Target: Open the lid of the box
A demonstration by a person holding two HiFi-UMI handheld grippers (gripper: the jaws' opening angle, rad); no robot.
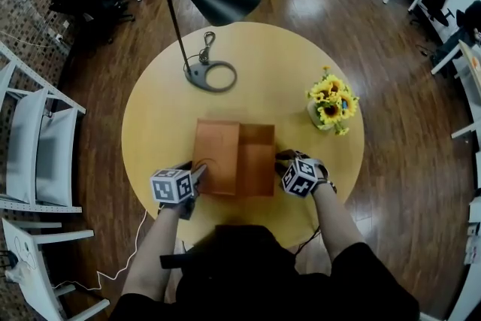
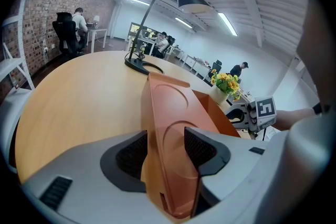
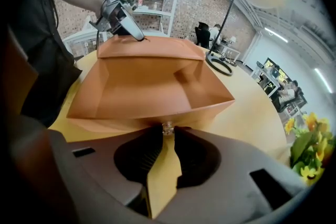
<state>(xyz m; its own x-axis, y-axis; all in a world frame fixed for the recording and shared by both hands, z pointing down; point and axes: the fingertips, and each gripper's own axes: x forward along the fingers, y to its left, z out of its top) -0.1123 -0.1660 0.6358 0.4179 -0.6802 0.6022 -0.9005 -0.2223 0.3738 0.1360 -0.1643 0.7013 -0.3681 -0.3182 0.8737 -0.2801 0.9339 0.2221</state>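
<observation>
the box (image 1: 257,159) sits at the near middle of the round table (image 1: 248,56), and its lid (image 1: 216,155) is already swung up and over to the left, so the opening step is judged to be nearly done. the left gripper (image 1: 197,175) is clamped on the lid's near edge, the panel standing on edge between its jaws in the left gripper view. the right gripper (image 1: 284,162) is pinched narrow at the box's right wall, with a small shiny stud (image 3: 167,127) caught at the tips of its jaws, so the body is steadied.

the next move is judged to call for the lid to be laid further over to the left and flat, while the box is held down so it is not dragged.

bare table is seen to the left of the lid, enough for it to lie down. the lamp (image 1: 203,4) stands well apart on the far side and the flowers (image 1: 332,103) far right. the near table edge lies close behind both grippers, so little room is left for pulling back.
</observation>
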